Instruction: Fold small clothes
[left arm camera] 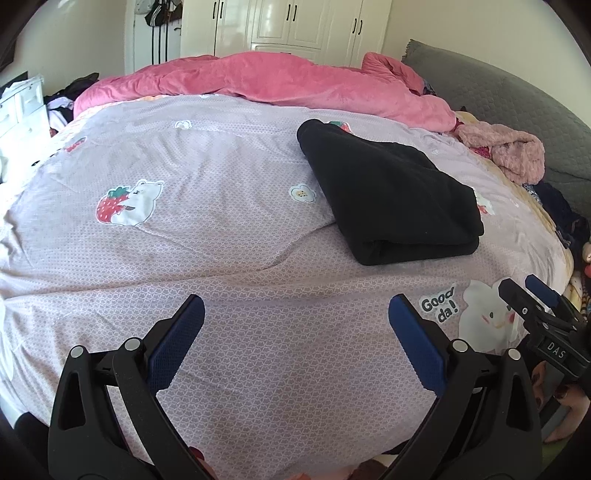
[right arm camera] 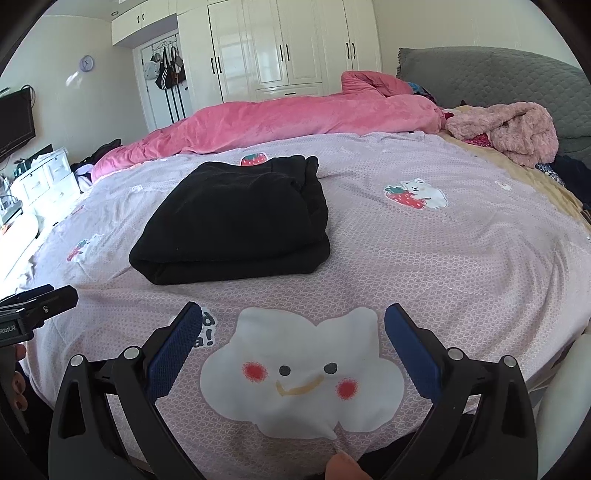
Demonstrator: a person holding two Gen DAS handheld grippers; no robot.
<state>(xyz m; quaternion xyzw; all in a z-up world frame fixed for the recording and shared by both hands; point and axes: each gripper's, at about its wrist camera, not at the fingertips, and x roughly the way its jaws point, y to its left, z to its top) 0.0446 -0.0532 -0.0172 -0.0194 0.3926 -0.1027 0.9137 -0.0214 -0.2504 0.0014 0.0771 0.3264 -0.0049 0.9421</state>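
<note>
A folded black garment (left arm camera: 388,192) lay right of centre on the lilac cartoon-print bedspread (left arm camera: 221,240), pink quilt (left arm camera: 258,85) and white wardrobes (left arm camera: 288,26) behind, both the left hand-held gripper (left arm camera: 295,314) and the right hand-held gripper (right arm camera: 291,321) spread empty.

A black piece of clothing (left arm camera: 391,199) lies folded on the bed. It looks soft and thick, like fleece. It is folded into a neat, flat block with a few layers stacked on top of each other. The rounded folded edge faces the camera. In the left wrist view it sits right of the middle of the frame. In the right wrist view it (right arm camera: 236,225) sits left of the middle, with some bunched cloth at its far end.
</note>
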